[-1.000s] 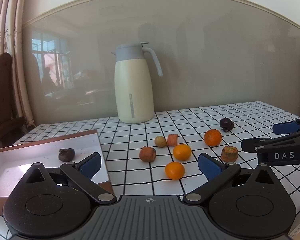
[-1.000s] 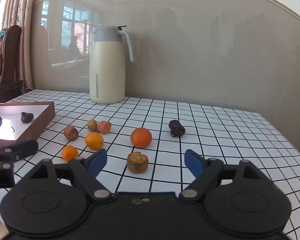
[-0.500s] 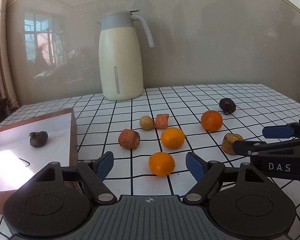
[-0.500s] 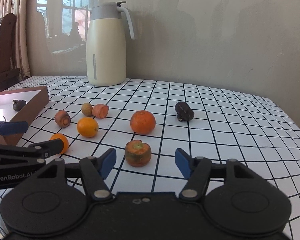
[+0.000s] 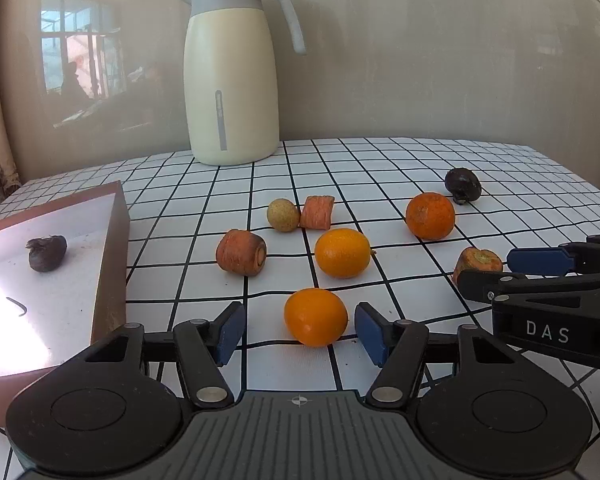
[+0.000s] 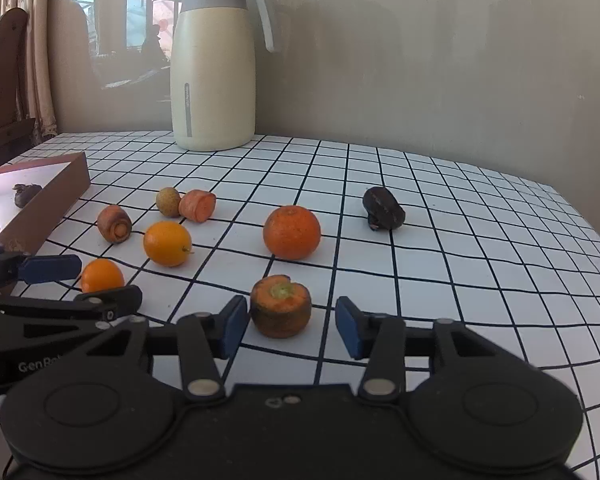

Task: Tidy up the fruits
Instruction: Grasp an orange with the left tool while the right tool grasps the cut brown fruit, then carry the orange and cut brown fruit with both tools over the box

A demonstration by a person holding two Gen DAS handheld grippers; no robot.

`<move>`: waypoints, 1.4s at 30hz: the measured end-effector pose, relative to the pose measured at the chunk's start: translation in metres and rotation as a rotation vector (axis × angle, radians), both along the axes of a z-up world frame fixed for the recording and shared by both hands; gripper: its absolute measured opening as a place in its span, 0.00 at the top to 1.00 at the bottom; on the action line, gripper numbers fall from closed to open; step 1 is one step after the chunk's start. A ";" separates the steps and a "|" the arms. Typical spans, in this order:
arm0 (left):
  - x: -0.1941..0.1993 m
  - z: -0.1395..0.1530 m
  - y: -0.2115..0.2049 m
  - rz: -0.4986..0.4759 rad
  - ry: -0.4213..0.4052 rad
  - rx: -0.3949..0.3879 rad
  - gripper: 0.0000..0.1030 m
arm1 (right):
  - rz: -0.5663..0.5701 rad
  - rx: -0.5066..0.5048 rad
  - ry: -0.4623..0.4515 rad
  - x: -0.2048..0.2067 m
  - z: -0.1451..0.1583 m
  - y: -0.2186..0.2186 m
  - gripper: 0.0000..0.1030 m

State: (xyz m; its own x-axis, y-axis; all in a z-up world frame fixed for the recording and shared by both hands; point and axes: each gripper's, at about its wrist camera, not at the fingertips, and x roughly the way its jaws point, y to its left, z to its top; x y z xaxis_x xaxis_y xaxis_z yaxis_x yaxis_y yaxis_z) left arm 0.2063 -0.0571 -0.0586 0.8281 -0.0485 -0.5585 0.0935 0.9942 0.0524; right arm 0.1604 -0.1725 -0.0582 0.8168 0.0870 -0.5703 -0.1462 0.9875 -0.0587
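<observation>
Both tools gape: left gripper (image 5: 300,330) straddling the near orange (image 5: 315,316), right gripper (image 6: 291,326) around the carrot stub (image 6: 281,305); close squarely across each widest part before lifting toward the box (image 5: 116,240).

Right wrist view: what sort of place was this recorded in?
Probably a home dining room: a table under a checked tablecloth, a cream thermos jug by the wall, a wooden chair beside curtains, and a window reflected in the wall panel.

A home dining room: a cream thermos jug (image 6: 213,68) stands on a surface (image 6: 460,240) under a grid-patterned cloth, with a wooden chair (image 6: 2,80) and floral curtains (image 6: 36,40) by the wall.
</observation>
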 end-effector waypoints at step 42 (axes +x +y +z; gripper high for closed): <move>-0.082 0.080 0.035 -0.068 -0.166 0.003 0.68 | 0.049 0.038 -0.134 -0.064 0.060 0.013 0.76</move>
